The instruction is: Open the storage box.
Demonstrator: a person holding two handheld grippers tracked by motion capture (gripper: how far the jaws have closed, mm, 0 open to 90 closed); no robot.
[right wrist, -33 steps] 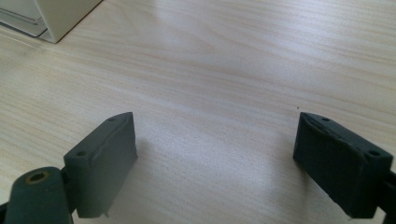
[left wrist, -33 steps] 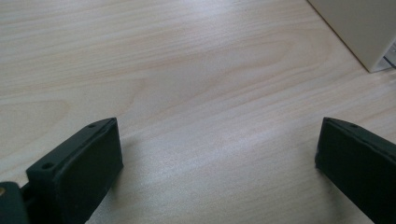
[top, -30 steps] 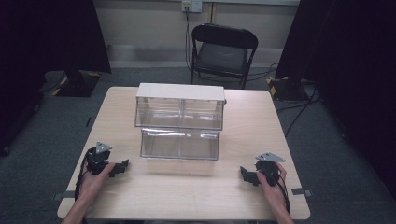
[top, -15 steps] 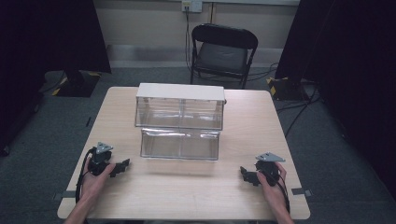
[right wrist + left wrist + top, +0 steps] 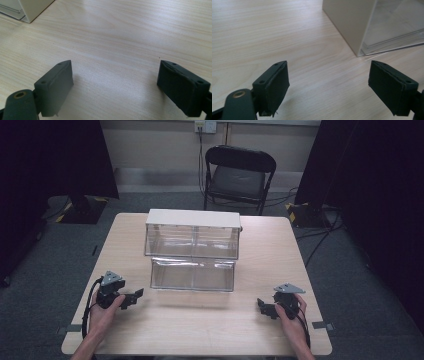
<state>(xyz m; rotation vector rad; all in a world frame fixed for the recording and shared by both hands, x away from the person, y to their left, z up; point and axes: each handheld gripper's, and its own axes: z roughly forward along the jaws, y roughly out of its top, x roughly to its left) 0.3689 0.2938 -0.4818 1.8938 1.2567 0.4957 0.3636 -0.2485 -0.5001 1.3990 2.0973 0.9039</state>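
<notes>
both grippers, left gripper (image 5: 131, 299) and right gripper (image 5: 263, 307), gape beside clear drawer box (image 5: 192, 255)

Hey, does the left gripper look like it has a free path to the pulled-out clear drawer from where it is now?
Probably yes. The left gripper sits on the table with its jaws wide open, aimed toward the clear drawer. Bare tabletop lies between them, and the drawer's near corner sits just ahead of the jaws.

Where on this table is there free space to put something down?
The light wooden table is bare along its near edge, between the left hand-held gripper and the right hand-held gripper. Bare strips also lie left and right of the clear plastic drawer box with white top. The middle is crowded: its pulled-out clear drawer sits there.
</notes>
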